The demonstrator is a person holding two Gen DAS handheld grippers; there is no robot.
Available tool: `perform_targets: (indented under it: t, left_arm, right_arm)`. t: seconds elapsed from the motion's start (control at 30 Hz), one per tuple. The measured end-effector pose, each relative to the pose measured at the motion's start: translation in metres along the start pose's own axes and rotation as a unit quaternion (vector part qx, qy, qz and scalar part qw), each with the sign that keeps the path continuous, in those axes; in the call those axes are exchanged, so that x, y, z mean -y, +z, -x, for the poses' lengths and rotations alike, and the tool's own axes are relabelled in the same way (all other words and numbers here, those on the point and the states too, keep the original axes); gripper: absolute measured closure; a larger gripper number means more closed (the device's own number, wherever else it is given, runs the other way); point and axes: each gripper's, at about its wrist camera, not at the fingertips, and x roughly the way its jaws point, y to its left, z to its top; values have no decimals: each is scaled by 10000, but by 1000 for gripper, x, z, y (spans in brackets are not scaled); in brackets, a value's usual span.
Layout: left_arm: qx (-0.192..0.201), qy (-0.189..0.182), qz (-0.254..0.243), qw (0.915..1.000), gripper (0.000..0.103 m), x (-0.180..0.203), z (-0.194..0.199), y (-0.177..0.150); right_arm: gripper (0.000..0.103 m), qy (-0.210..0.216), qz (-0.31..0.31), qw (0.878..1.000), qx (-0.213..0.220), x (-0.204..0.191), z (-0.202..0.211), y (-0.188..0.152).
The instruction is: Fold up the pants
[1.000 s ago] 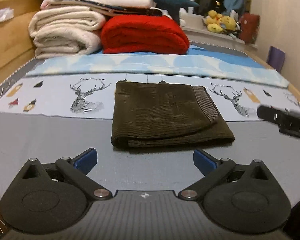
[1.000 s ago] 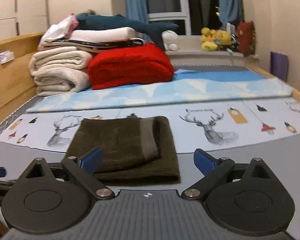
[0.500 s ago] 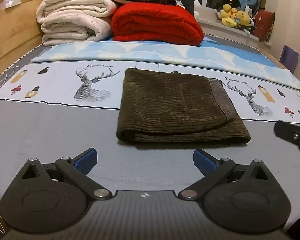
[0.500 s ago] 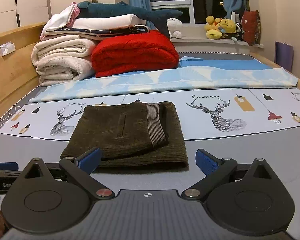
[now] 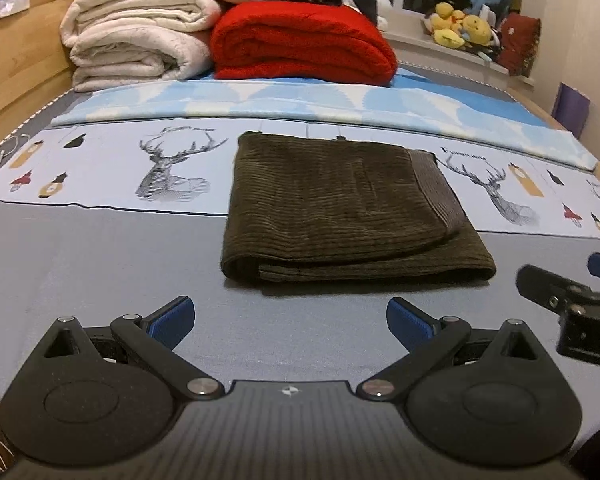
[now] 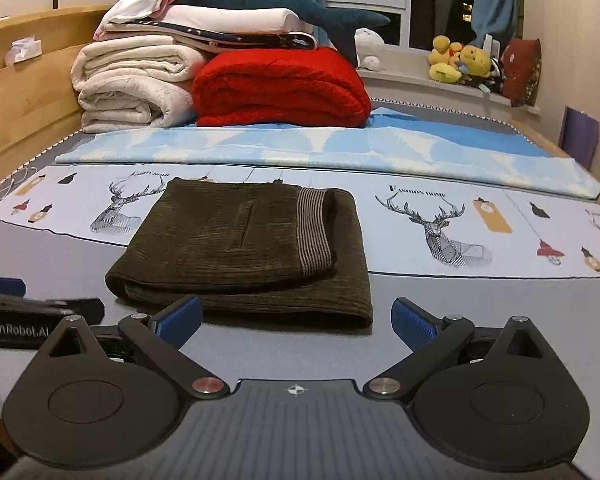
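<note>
Dark olive corduroy pants lie folded into a neat rectangle on the bed, with the striped waistband lining turned up on the right; they also show in the right wrist view. My left gripper is open and empty, just short of the pants' near edge. My right gripper is open and empty, its left finger close to the pants' near edge. The right gripper shows at the right edge of the left wrist view; the left gripper shows at the left edge of the right wrist view.
A grey sheet covers the near bed, then a deer-print sheet and a blue blanket. Folded cream blankets and a red blanket are stacked at the back. A wooden bed side runs left.
Both grippers have drawn a little closer to the folded pants and stayed open. The pants have not moved.
</note>
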Motion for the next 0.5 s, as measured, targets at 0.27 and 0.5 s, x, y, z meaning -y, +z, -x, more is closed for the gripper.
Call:
perform_targets:
  t: [0.27, 0.5]
  left_arm:
    - [-33, -53, -164, 9998, 1, 6, -3, -2]
    - [-71, -54, -198, 9998, 1, 6, -6, -2]
  right_arm:
    - [3, 46, 189, 9998, -45, -8, -2, -3]
    - [3, 57, 228, 9997, -44, -11, -2, -2]
